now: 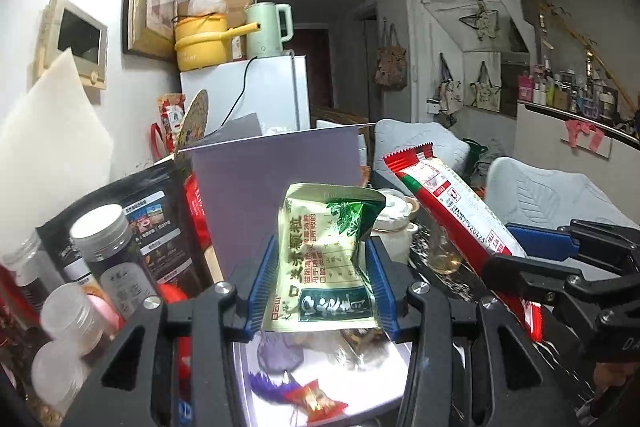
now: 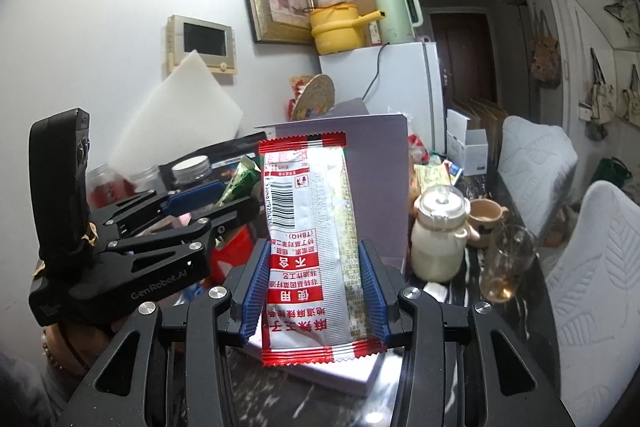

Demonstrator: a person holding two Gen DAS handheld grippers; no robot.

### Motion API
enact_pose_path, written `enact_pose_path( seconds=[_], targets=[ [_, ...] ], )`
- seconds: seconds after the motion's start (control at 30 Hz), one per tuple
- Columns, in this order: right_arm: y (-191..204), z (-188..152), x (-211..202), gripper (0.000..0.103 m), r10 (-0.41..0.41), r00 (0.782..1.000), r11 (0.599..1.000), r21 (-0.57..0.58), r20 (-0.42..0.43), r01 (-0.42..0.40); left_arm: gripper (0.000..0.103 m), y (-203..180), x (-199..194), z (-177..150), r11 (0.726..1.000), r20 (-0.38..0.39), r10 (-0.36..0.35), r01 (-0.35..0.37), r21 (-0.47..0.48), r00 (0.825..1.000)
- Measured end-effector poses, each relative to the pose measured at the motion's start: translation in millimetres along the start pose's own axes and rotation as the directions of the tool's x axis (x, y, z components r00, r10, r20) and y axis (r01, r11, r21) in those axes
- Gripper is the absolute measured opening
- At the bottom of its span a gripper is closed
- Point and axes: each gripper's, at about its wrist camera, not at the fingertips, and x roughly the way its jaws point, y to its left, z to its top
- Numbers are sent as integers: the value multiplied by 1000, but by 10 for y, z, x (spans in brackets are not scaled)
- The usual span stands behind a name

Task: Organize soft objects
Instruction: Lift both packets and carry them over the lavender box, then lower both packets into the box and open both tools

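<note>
My left gripper (image 1: 322, 287) is shut on a green and cream snack packet (image 1: 326, 259), held upright above an open white box (image 1: 360, 383). The box holds a red wrapped candy (image 1: 316, 401) and a purple item (image 1: 278, 353). My right gripper (image 2: 314, 287) is shut on a red and white snack packet (image 2: 310, 239), held upright over the box's near corner (image 2: 340, 375). The red packet (image 1: 452, 211) and right gripper (image 1: 532, 259) also show at the right of the left wrist view. The left gripper (image 2: 200, 207) and a corner of the green packet (image 2: 242, 181) show in the right wrist view.
The box's lilac lid (image 1: 276, 183) stands upright behind. Jars (image 1: 108, 251) and a black pouch (image 1: 160, 211) crowd the left. A white ceramic pot (image 2: 438, 239), a small pitcher (image 2: 486, 217) and a glass cup (image 2: 508, 263) stand on the dark marble table (image 2: 280, 403). Quilted chairs (image 2: 600, 287) are right.
</note>
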Motion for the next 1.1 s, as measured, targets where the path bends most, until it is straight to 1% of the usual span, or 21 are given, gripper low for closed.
enact_pose_path(
  seconds=[0.1,0.3,0.4,0.6,0.77,0.87,0.97,1.1],
  targets=[
    [-79,47,242,43,10,1000,1000,4,-23,-10,45,90,217,-29,1000,-22,13,-13,-20,1000],
    [-180,14,681,43,34,997,999,6,-75,-34,45,201,655,-200,998,-97,26,-31,-50,995],
    [-217,-25,885,43,41,994,999,8,-105,-40,45,251,866,-314,997,-141,39,-47,-56,989],
    [-295,-116,1235,43,35,986,999,14,-162,-34,45,335,1115,-485,995,-201,60,-74,-64,978],
    [-325,-176,1440,43,32,978,999,4,-205,-32,45,353,1300,-591,995,-254,81,-93,-39,964],
    [-345,-219,1539,43,38,972,999,10,-233,-36,45,376,1406,-639,995,-288,76,-93,-44,955],
    [-379,-280,1636,43,49,964,999,24,-260,-44,45,403,1524,-719,994,-334,78,-101,-52,939],
    [-424,-365,1760,43,48,953,999,33,-298,-40,45,450,1648,-824,993,-372,85,-111,-50,924]
  ],
)
